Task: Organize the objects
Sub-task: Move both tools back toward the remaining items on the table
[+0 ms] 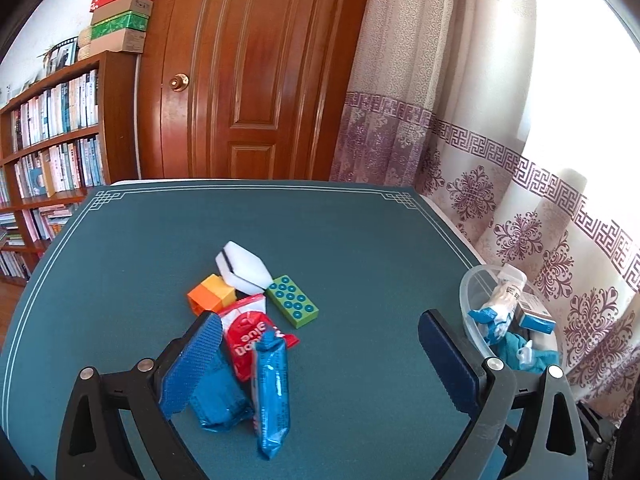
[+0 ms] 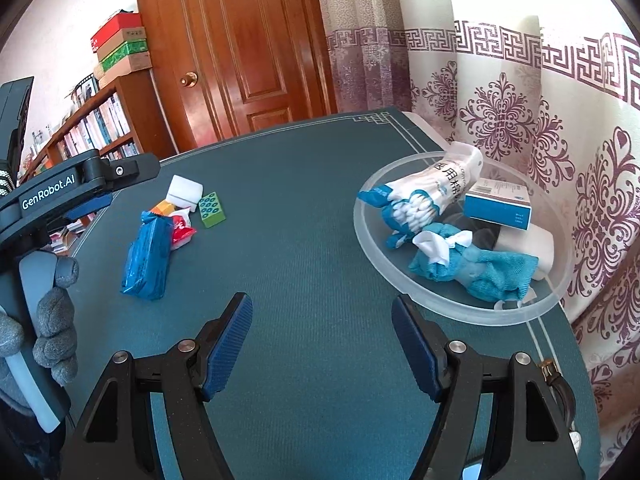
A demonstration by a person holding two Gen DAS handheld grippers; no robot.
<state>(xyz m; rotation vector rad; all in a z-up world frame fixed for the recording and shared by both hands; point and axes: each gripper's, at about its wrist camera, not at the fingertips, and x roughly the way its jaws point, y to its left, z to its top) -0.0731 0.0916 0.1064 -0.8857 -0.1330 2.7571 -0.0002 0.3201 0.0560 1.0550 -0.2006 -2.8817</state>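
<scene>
A small pile lies mid-table: a blue packet (image 1: 272, 392) (image 2: 146, 256), a red packet (image 1: 248, 336) (image 2: 182, 229), a green studded brick (image 1: 293, 301) (image 2: 211, 209), an orange-yellow block (image 1: 211, 294) and a white sponge (image 1: 242, 267) (image 2: 184, 192). A clear plastic bowl (image 2: 372, 248) (image 1: 470, 300) at the right holds a cotton-swab pack (image 2: 424, 196), a blue-white box (image 2: 498, 204) and a blue cloth (image 2: 476, 268). My left gripper (image 1: 320, 336) is open, its left finger over the packets. My right gripper (image 2: 322, 328) is open and empty, left of the bowl.
The table has a dark teal mat (image 1: 160, 248). A wooden door (image 1: 248, 68), a bookshelf (image 1: 52, 140) and a patterned curtain (image 1: 500, 184) stand behind. The left gripper's body (image 2: 76, 188) and gloved hand (image 2: 56, 320) show at the left of the right wrist view.
</scene>
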